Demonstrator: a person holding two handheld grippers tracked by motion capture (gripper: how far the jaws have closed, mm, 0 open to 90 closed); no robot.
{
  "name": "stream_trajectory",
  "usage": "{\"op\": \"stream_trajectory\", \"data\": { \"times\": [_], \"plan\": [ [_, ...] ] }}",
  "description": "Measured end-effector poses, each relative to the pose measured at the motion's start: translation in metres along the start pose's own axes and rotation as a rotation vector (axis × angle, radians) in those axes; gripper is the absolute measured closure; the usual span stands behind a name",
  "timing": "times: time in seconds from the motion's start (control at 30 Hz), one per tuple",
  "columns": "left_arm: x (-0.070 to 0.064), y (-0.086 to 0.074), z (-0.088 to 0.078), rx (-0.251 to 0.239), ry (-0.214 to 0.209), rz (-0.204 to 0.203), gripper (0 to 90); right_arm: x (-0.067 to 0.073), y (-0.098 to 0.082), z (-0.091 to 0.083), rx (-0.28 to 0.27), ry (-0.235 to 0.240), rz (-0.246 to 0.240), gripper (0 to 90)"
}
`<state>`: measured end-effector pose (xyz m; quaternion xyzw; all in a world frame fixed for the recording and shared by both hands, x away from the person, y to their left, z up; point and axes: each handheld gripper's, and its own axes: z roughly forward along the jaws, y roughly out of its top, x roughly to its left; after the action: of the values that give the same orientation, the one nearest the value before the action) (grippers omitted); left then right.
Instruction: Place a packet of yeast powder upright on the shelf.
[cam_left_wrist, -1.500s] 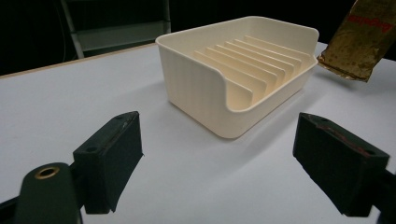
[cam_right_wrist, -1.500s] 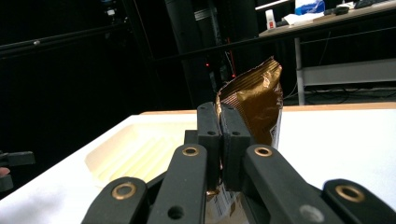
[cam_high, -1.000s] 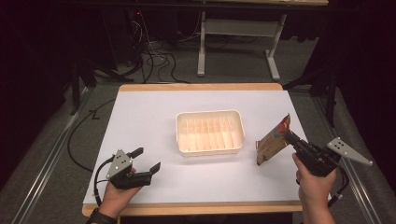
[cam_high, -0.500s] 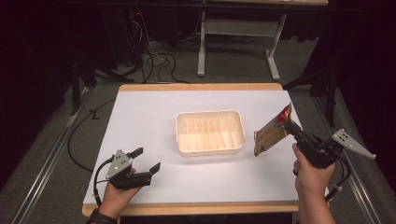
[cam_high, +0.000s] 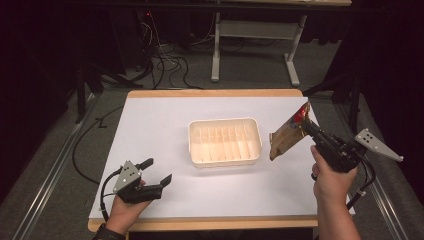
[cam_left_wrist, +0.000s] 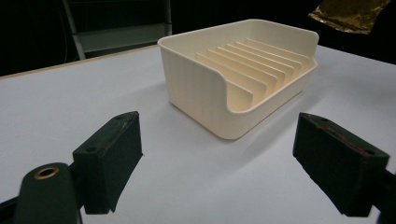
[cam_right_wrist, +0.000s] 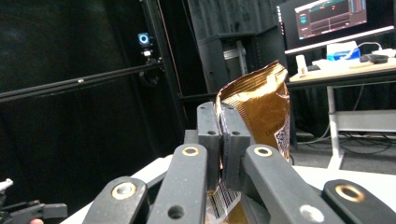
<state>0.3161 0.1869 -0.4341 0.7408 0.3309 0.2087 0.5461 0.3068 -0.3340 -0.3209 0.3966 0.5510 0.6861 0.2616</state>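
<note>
Cream plastic makes up the tray (cam_high: 225, 141) at the middle of the high view, standing on the white table (cam_high: 160, 130). Thin upright ribs divide its floor into narrow slots, and every slot I can see holds nothing. In the left gripper view the tray (cam_left_wrist: 205, 88) sits just above centre, its low front wall facing the camera.

To the right of the tray in the high view, a brown-gold snack bag (cam_high: 287, 134) hangs off the table, clamped between the closed jaws of the right gripper (cam_high: 309, 125). Its long axis slants from lower left to upper right, the red-marked end uppermost. In the right gripper view the bag (cam_right_wrist: 261, 109) rises above the pressed-together jaws, crinkled top edge up.

At lower left, the left gripper (cam_high: 156, 171) rests with jaws spread apart, gripping nothing.
</note>
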Motion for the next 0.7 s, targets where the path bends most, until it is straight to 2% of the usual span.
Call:
{"op": "stream_trajectory", "data": {
  "times": [0.4,0.7],
  "plan": [
    [0.003,-0.001,-0.004,-0.004,0.010,-0.008,16.0,0.013,0.011,0.017,-0.008,0.044,-0.016,89.6],
    [0.005,-0.002,-0.009,-0.006,0.022,-0.009,16.0,0.018,0.010,0.032,0.003,0.068,-0.022,89.6]
  ]
}}
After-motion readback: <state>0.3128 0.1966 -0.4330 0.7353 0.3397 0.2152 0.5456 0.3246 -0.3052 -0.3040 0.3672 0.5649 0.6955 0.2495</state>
